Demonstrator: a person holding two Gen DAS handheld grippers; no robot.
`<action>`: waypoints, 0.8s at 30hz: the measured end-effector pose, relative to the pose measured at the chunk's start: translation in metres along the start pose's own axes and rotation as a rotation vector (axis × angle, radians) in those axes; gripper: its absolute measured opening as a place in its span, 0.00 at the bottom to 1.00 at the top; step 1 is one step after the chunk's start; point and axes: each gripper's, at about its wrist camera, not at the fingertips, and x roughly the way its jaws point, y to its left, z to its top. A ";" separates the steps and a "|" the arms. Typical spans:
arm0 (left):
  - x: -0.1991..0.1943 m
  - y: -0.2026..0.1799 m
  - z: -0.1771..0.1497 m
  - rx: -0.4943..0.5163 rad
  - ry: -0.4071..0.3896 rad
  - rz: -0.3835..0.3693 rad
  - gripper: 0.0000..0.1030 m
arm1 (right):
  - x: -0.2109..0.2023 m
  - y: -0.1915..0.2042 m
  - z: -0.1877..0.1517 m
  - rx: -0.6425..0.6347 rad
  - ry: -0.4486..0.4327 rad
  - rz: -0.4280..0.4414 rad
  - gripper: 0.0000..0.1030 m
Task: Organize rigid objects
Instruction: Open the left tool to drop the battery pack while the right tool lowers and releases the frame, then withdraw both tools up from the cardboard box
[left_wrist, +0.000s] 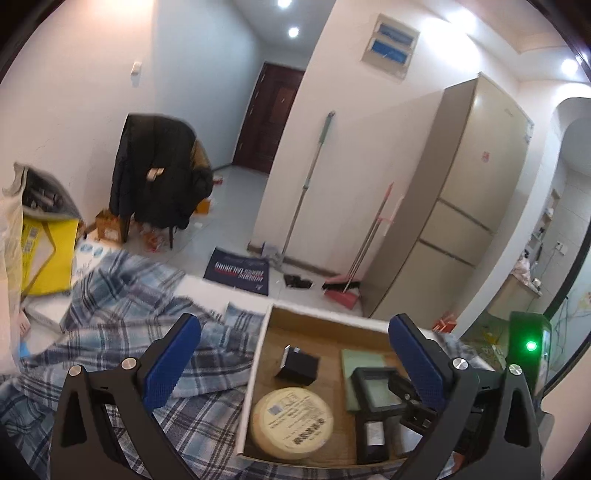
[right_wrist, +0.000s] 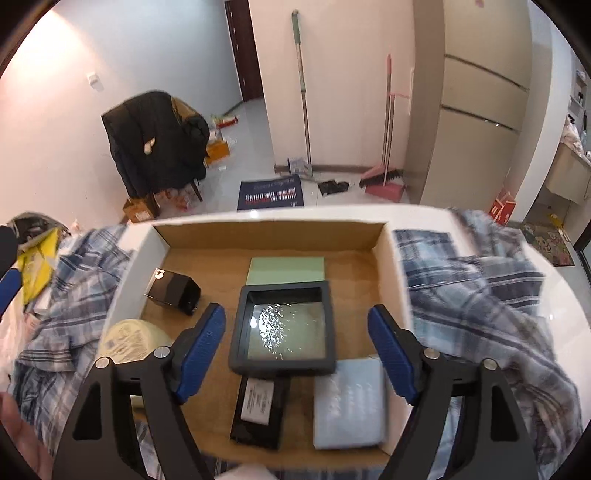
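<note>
Presently, both tools are observed with their jaws spread apart and nothing held between them. The right gripper (right_wrist: 295, 343) is positioned over the cardboard box (right_wrist: 391, 258), its blue pads either side of a dark square frame (right_wrist: 282, 332) with a glossy centre, though no contact with that frame can be confirmed. The left gripper (left_wrist: 291, 365) is aimed at the same box (left_wrist: 258, 354) from the left, one pad over the plaid cloth (left_wrist: 122, 295) and the other over the box interior.

The task's things are found already inside the box. A green card (right_wrist: 288, 269) lies at the back, partly under the frame. A small black box (right_wrist: 173, 291) is tipped near the left wall. A round cream tin (left_wrist: 291, 421) rests at the near left corner. A flat black item with a white label (right_wrist: 258, 413) lies in front of the frame, and a pale blue packet (right_wrist: 349, 402) sits beside it at the near right. No loose rigid object is seen on the cloth outside the box in either view.

It is judged that the collecting step is largely done and that arranging within the box is in hand, the frame being the likeliest candidate. For a grasp, the right tool would need to be lowered until the pads bracket the frame's two side edges, then closed squarely. Care is advised, as the frame overlaps the green card and the labelled item and could drag either when shifted.
</note>
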 end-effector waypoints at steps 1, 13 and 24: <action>-0.010 -0.007 0.003 0.022 -0.023 -0.016 1.00 | -0.011 -0.001 0.001 -0.001 -0.014 0.014 0.77; -0.114 -0.060 -0.001 0.305 -0.058 -0.131 1.00 | -0.166 -0.008 -0.043 -0.117 -0.289 0.058 0.99; -0.191 -0.023 -0.048 0.268 -0.018 -0.110 1.00 | -0.230 -0.030 -0.113 -0.066 -0.323 -0.063 0.99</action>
